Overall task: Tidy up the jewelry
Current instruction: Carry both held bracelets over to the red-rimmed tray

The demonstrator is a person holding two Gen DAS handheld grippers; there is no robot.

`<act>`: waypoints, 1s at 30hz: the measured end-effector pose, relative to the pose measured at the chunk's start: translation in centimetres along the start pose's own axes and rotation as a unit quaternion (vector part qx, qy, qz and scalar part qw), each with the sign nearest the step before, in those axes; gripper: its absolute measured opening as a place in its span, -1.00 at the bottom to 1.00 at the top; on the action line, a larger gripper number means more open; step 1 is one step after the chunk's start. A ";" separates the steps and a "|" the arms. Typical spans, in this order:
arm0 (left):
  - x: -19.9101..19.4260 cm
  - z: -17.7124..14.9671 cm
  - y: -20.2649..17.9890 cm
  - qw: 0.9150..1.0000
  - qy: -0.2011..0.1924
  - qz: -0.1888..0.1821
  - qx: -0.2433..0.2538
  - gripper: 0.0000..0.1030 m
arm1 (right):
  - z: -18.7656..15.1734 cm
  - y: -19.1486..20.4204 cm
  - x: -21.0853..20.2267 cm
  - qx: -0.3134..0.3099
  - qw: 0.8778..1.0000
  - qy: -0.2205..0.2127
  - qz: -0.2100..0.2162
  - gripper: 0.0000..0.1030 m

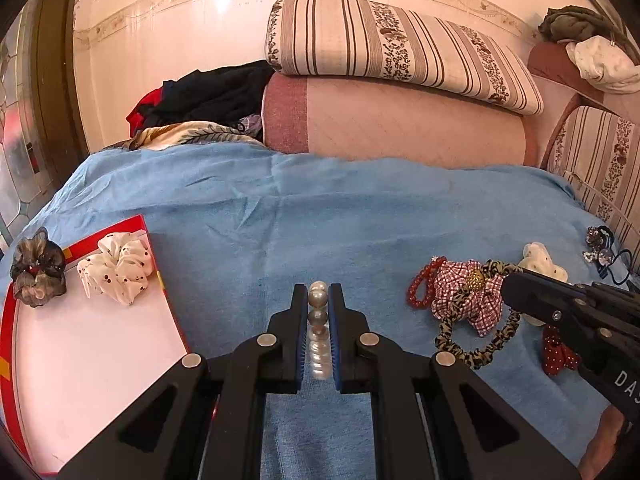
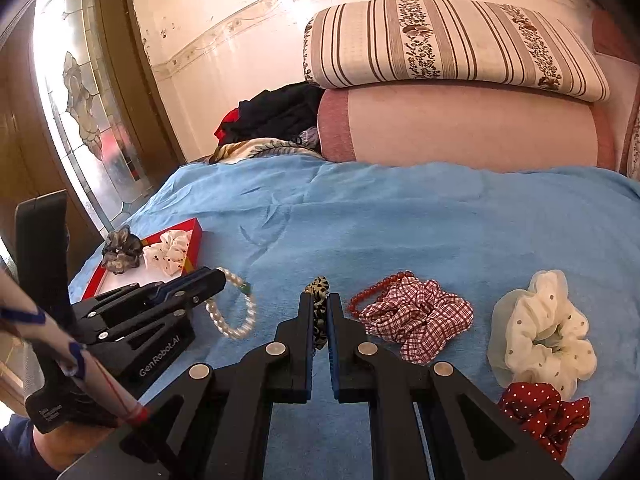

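My left gripper (image 1: pixel 318 296) is shut on a pearl bracelet (image 1: pixel 318 320); in the right wrist view the bracelet (image 2: pixel 236 312) hangs from that gripper (image 2: pixel 218 278) above the blue cloth. My right gripper (image 2: pixel 320 304) is shut on a leopard-print hair band (image 2: pixel 319 320), which trails across the cloth in the left wrist view (image 1: pixel 472 340). A red-rimmed tray (image 1: pixel 80 360) at the left holds a white dotted scrunchie (image 1: pixel 116 268) and a dark scrunchie (image 1: pixel 36 268).
On the blue cloth (image 2: pixel 400 220) lie a red bead bracelet (image 2: pixel 376 290), a checked scrunchie (image 2: pixel 416 316), a cream dotted scrunchie (image 2: pixel 540 332) and a red dotted scrunchie (image 2: pixel 544 412). Dark hair ties (image 1: pixel 604 248) lie at the far right. Cushions (image 1: pixel 400 48) stand behind.
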State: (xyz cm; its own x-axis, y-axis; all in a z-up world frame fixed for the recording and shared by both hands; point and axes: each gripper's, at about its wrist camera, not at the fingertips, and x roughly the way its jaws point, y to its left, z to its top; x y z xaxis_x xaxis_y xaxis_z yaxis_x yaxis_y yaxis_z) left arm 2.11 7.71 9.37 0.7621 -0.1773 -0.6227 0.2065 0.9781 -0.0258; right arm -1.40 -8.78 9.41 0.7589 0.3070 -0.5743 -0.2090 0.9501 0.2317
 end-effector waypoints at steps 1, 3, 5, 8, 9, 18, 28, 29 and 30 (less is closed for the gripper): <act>0.0 0.0 0.0 1.000 0.001 -0.002 0.001 -0.81 | 0.0 0.1 0.0 -0.001 1.000 0.000 0.001 -0.87; -0.1 0.0 0.1 1.000 -0.001 0.000 0.002 -0.81 | 0.0 0.3 -0.1 -0.003 1.000 -0.003 0.001 -0.87; -0.3 0.0 0.1 1.000 -0.002 -0.001 0.003 -0.81 | 0.1 0.5 -0.4 -0.005 1.000 -0.005 0.002 -0.87; -0.6 0.0 0.2 1.000 -0.005 0.002 0.003 -0.81 | 0.2 0.8 -0.6 -0.008 1.000 -0.009 0.002 -0.87; -0.6 0.0 0.2 1.000 -0.006 0.003 0.003 -0.81 | 0.2 0.8 -0.7 -0.009 1.000 -0.010 0.002 -0.87; -1.7 0.3 0.7 1.000 -0.019 0.005 -0.003 -0.81 | 0.2 2.0 -1.7 -0.015 1.000 -0.022 -0.006 -0.87; -4.1 1.0 3.5 0.999 -0.043 0.013 -0.028 -0.81 | 0.1 4.9 -2.4 -0.008 1.000 -0.024 -0.007 -0.86; -4.3 1.0 3.9 0.998 -0.044 0.014 -0.032 -0.81 | 0.2 5.3 -2.4 -0.007 1.000 -0.023 -0.005 -0.86; -4.5 1.1 4.2 0.998 -0.046 0.015 -0.036 -0.81 | 0.4 5.8 -2.4 -0.008 1.000 -0.022 -0.004 -0.86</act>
State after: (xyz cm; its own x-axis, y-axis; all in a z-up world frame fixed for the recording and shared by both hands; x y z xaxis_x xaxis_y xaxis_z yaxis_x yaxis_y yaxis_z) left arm 0.25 12.54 12.91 0.8206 -0.1539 -0.5503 0.1406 0.9878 -0.0665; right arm -4.15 -4.01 12.44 0.7866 0.2975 -0.5411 -0.2130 0.9532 0.2143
